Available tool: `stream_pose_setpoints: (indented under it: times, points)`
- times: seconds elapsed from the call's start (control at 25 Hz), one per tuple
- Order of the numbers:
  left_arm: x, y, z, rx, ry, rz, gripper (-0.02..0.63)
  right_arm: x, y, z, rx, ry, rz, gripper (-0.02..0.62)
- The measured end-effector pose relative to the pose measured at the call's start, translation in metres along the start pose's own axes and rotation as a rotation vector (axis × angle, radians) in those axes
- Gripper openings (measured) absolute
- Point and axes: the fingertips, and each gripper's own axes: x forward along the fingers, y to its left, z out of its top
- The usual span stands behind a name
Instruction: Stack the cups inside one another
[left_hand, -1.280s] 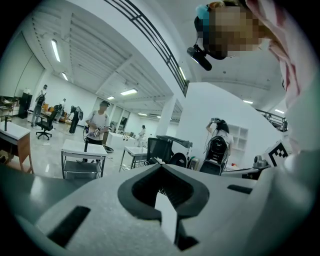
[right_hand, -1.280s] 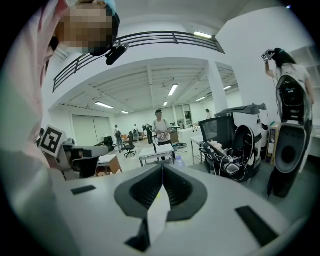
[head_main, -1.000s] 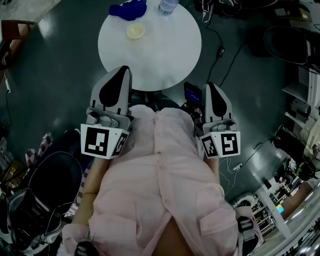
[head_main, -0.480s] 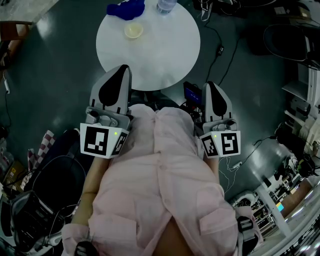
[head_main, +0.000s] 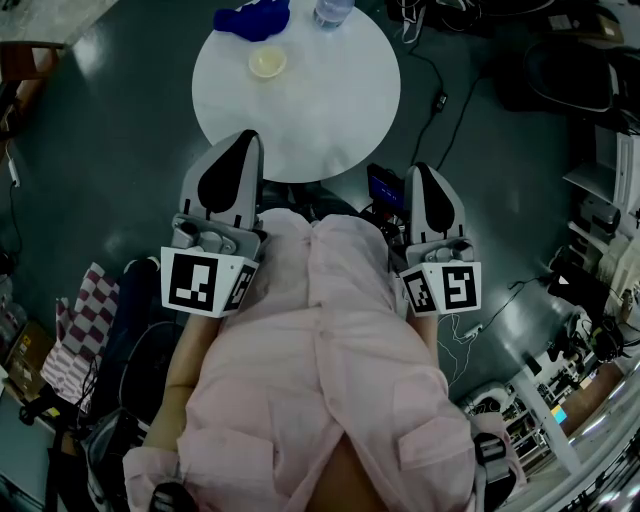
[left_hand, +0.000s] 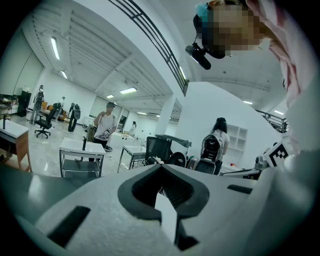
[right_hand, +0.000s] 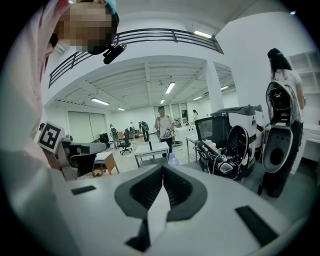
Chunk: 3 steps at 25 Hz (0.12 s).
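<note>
**Item 1. Shirt** (head_main: 320, 340): pink, on the person, fills the lower head view. Nearest thing in frame.

**Item 2. L gripper** (head_main: 243, 142): held tight vs. the person's left side, marker cube (head_main: 200, 283) at the rear, nose aimed twd the table. Left gripper view: jaws clenched, tips meeting, nothing betw. them. Empty.

**Item 3. R gripper** (head_main: 418, 172): mirror pose on the right side, own cube (head_main: 445, 288) at the rear. Right gripper view: jaws pressed together, nothing betw. them. Empty.

- Why so held (judgement): both tools tucked in, level w/ each other and short of the table. Reads as a rest/ready pose, not a reach. No work under way at this moment.

**Item 4. Table** (head_main: 320, 110): round, white, just ahead of both noses. Near half bare, so approach from the person's side is unobstructed.

**Item 5. Cup** (head_main: 267, 63): pale yellowish, upright, mouth up, on the far-left part of the table, well apart from both grippers. Only one cup outline shows. Whether it's a single cup or several already nested: cannot tell, too small.

**Item 6. Blue item** (head_main: 253, 18): at the far rim, just beyond the cup. Kind unclear (cloth or sim.).

**Item 7. Bottle** (head_main: 334, 10): clear, far rim, right of the blue item, partly cut off by the frame edge.

- Placement note (judgement): all loose goods cluster at the far side, so any grab needs a fwd reach across the tabletop.
</note>
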Motion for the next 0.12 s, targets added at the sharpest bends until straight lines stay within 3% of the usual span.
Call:
stream_pose_setpoints:
  times: [0.12]
  points:
    - [0.0018,0.0017,-0.0021,-0.002,-0.003,0.001,0.015,0.0018,-0.0022,-0.0019,-0.004,0.000,-0.005,0.031]
